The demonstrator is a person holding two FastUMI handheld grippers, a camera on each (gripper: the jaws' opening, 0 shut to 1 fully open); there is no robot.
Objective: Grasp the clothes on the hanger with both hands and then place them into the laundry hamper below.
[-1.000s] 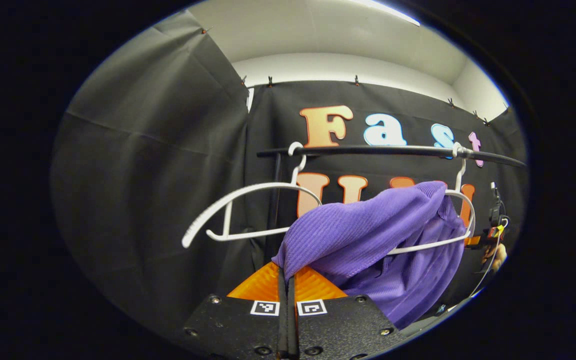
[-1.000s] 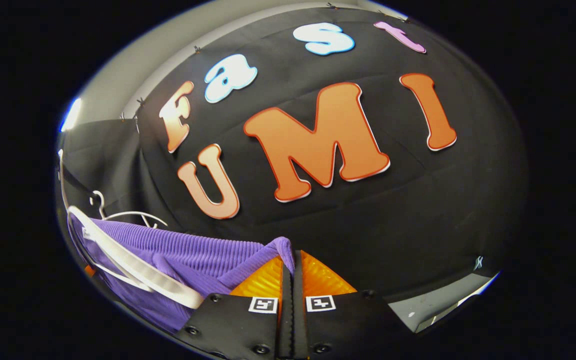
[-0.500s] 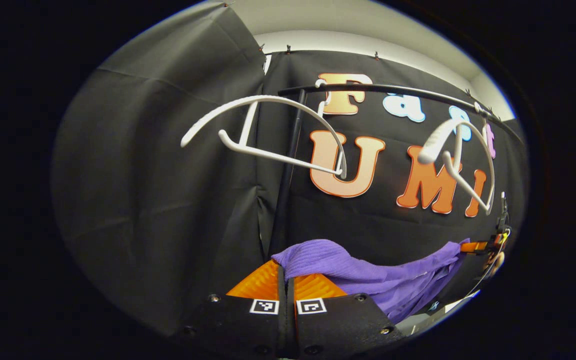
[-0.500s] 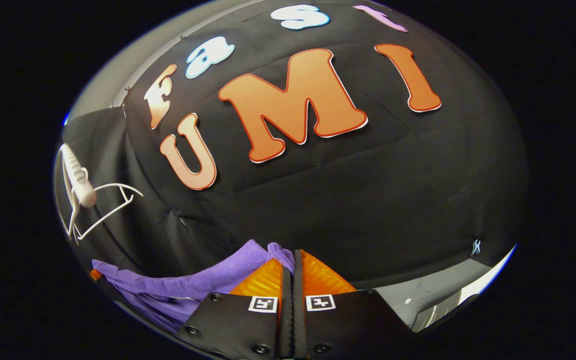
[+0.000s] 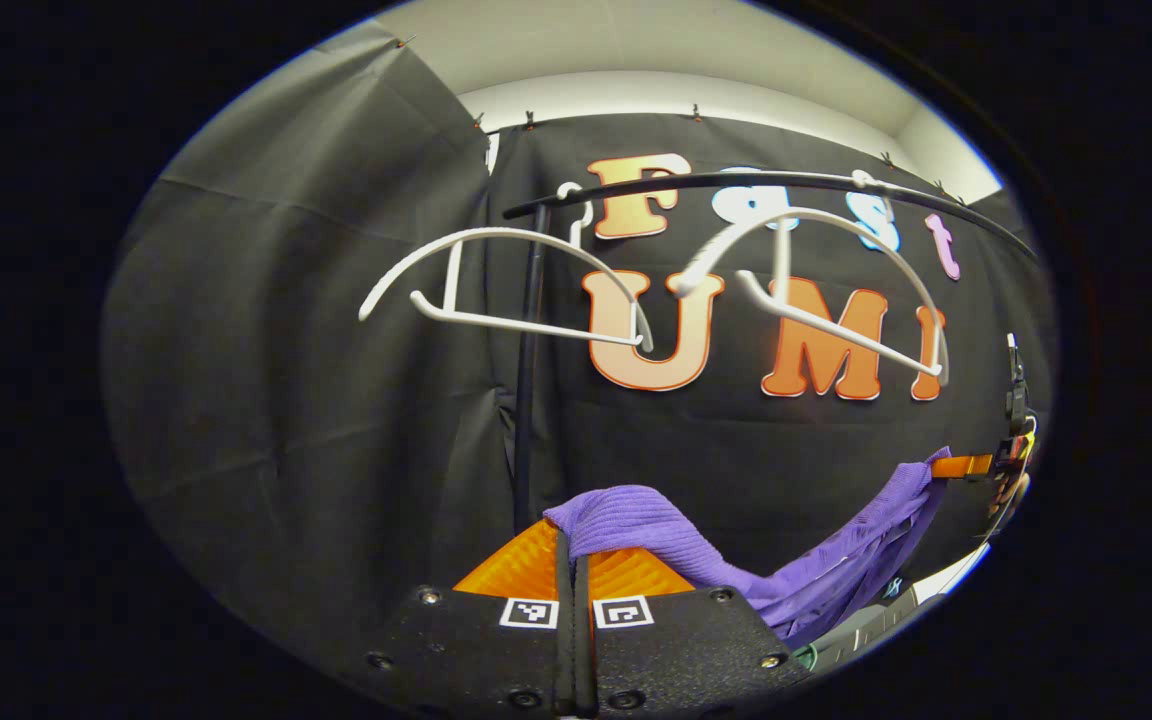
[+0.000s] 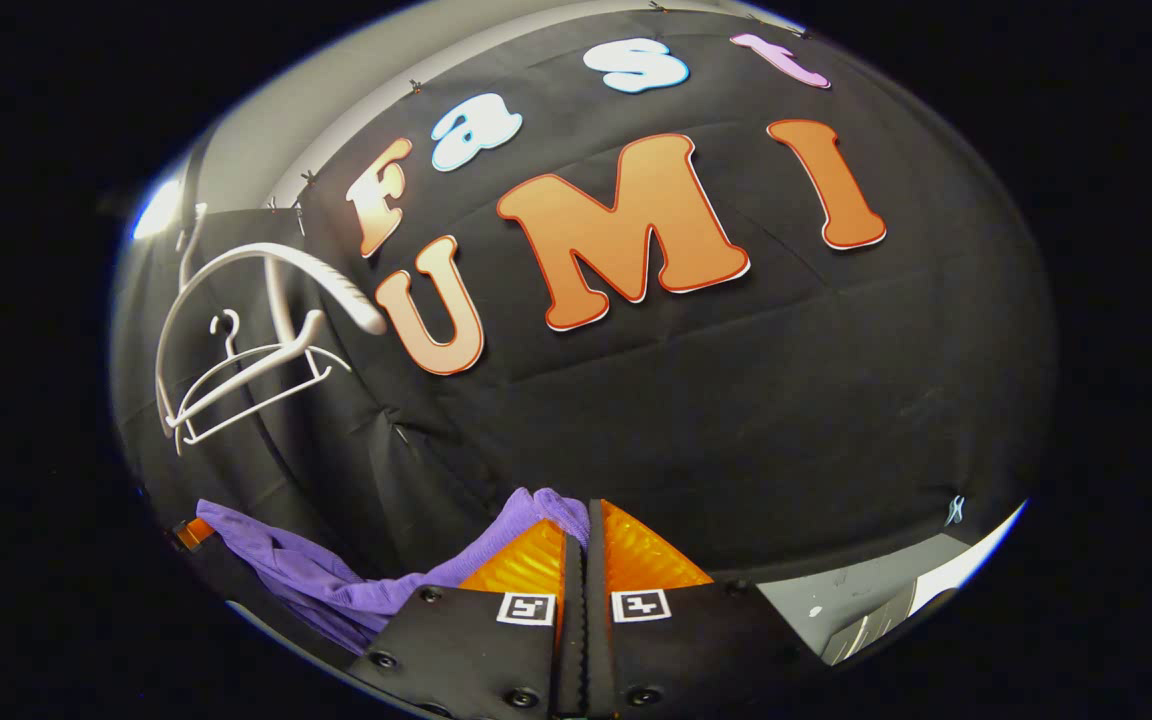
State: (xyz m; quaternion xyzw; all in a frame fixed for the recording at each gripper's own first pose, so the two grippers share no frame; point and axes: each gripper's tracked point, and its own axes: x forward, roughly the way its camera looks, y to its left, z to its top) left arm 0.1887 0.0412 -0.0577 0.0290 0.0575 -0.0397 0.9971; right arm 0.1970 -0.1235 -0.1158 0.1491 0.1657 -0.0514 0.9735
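Both grippers, left (image 5: 573, 560) and right (image 6: 584, 545), clamp purple garment (image 5: 736, 560); markers unreadable.

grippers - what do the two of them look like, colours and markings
The left gripper has two orange ribbed fingers on black textured plates fixed with screws, each plate carrying a small square black-and-white marker. The right gripper is the same build: orange ribbed fingers, black plates, two square markers, and a toothed edge along the seam.

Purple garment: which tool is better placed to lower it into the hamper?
Neither alone: left tool and right tool each pinch an end of the purple garment, already off the hangers.
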